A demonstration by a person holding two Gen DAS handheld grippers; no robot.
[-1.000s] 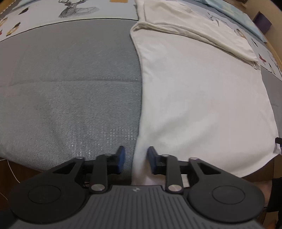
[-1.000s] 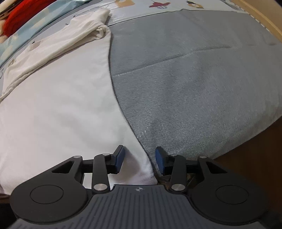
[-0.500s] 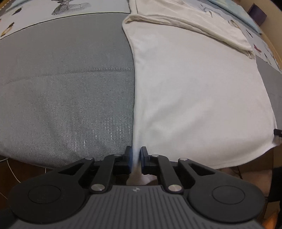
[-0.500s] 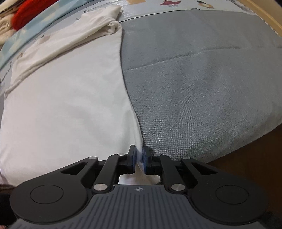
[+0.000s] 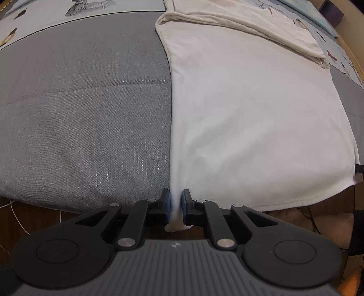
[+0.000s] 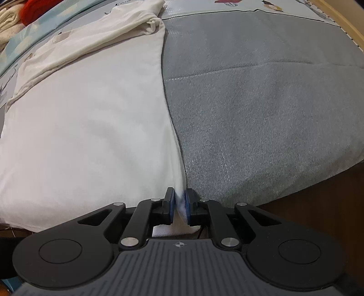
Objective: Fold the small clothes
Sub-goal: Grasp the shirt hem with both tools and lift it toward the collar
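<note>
**At the bed's near edge: both grippers pinching the shirt**

On the grey bedspread (image 5: pixel 86 118) lies the white shirt (image 5: pixel 250 118), spread flat. Left gripper (image 5: pixel 175 202) clamps its near left corner; right gripper (image 6: pixel 179 202) clamps the near right corner.

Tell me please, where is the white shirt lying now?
The white shirt lies flat on the grey blanket, right half of the left wrist view. Its near corners are pinched by the left gripper and right gripper.

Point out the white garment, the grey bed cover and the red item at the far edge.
white garment (image 5: pixel 250 113): left wrist view, flat middle.
grey bed cover (image 6: pixel 261 102): right wrist view, bare middle.
red item (image 6: pixel 34 9): right wrist view, visible bulk.
</note>
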